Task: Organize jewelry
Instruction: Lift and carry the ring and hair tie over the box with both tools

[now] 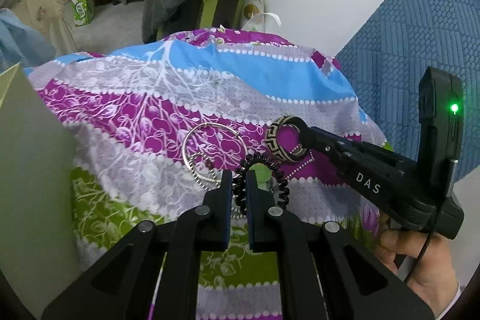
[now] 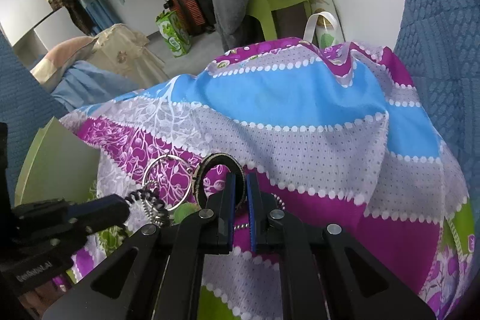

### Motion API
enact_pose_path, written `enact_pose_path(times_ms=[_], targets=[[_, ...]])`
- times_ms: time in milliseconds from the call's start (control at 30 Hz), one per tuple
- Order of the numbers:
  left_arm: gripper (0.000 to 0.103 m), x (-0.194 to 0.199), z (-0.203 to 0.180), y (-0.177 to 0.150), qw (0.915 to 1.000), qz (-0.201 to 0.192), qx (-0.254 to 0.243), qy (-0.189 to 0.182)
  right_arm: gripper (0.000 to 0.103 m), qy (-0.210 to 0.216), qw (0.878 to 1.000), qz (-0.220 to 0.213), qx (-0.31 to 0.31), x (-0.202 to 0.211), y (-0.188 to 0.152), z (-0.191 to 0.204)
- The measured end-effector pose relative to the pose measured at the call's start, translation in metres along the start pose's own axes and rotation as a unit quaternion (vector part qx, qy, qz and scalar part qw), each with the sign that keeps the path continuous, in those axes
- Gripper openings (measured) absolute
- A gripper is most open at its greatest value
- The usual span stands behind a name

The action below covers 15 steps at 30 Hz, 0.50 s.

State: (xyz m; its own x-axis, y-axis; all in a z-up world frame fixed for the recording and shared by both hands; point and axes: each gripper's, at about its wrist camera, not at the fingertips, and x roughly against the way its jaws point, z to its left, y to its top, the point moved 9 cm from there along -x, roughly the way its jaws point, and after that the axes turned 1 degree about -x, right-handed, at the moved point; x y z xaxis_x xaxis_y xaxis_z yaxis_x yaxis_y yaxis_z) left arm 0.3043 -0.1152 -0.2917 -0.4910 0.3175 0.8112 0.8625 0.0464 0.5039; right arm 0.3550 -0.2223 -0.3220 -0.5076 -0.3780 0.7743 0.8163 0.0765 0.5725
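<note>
Left wrist: left gripper [image 1: 239, 180] pinching black coil band [image 1: 264, 182] by its near loop, likely for lifting off patterned cloth [image 1: 210, 86]; silver hoop [image 1: 210, 155] just beside. Right wrist: right gripper [image 2: 240, 185] clamped across patterned bangle [image 2: 220, 179], held upright above cloth, presumably bound for storage.

- The jewelry sat bunched together: the black coil band [image 1: 264, 182], the silver hoop [image 1: 210, 153] and the patterned bangle [image 1: 285, 143] lay touching or just beside one another, leaving hardly any gap between them.
- The right gripper [image 1: 300, 140] crossed in from the right, blocking that side.
- A pale green box wall [image 1: 33, 170] closed off the left.
- Beyond the cluster, the patterned cloth [image 2: 300, 122] lay bare.
</note>
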Motion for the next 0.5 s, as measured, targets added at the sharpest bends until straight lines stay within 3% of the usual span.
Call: enact_pose_path(times_ms=[100,500], targets=[[0.008,0.004,0.005,-0.003,1.0000,-0.004,0.003,0.003,0.005,-0.031,0.999,0.000,0.019,0.006,-0.005,0.000],[0.008,0.028,0.024,-0.025,0.9997,-0.014,0.010,0.015,0.005,-0.055,0.998,0.010,-0.014,0.044,-0.022,0.000]])
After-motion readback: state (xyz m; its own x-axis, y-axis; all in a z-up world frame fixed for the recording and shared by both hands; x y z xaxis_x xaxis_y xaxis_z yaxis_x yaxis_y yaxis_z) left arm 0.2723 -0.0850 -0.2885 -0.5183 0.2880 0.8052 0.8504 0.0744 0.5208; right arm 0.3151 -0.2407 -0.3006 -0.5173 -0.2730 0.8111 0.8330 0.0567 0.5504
